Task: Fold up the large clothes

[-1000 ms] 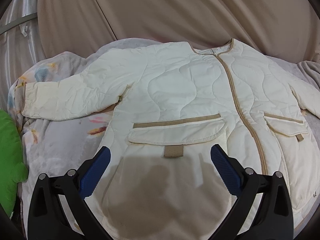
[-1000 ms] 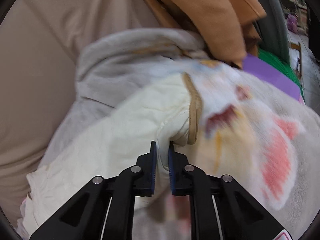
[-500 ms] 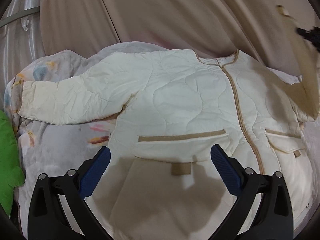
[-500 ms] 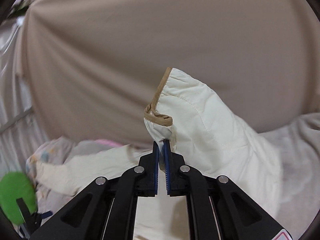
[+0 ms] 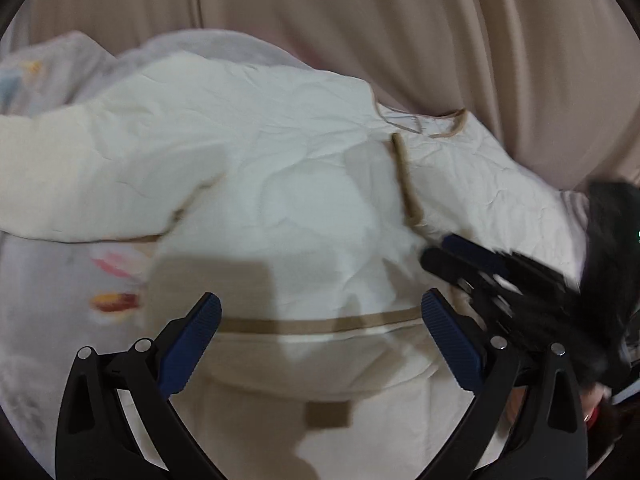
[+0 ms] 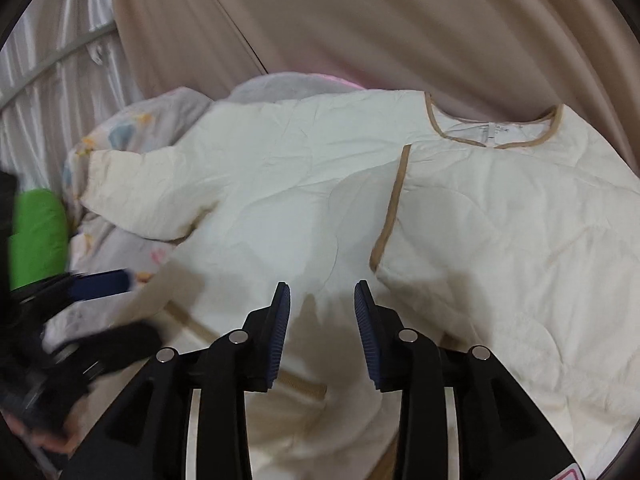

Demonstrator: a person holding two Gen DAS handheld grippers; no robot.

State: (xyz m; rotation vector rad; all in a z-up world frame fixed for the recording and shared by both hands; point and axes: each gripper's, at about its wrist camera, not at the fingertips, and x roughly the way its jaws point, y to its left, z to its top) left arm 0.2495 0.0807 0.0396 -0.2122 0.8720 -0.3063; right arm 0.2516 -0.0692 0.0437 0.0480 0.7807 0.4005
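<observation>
A cream quilted jacket [image 5: 280,200] with tan trim lies face up on the bed; it also shows in the right wrist view [image 6: 304,200]. Its right sleeve [image 6: 500,232] is folded across the chest, the cuff's tan edge [image 6: 394,204] near the middle. The other sleeve [image 5: 80,176] stretches out to the left. My left gripper [image 5: 320,320] is open and empty above the tan-edged pocket [image 5: 320,328]. My right gripper [image 6: 322,308] is open and empty over the jacket's front; it appears blurred in the left wrist view [image 5: 472,264].
A pale printed blanket [image 5: 60,280] covers the bed under the jacket. A beige curtain [image 6: 400,20] hangs behind. A green cushion [image 6: 38,232] lies at the bed's left edge. The left gripper shows blurred at the left of the right wrist view [image 6: 92,284].
My right gripper carried the sleeve cuff up and across, laid it over the jacket's chest, and opened. My left gripper moved closer in over the pocket, still open.
</observation>
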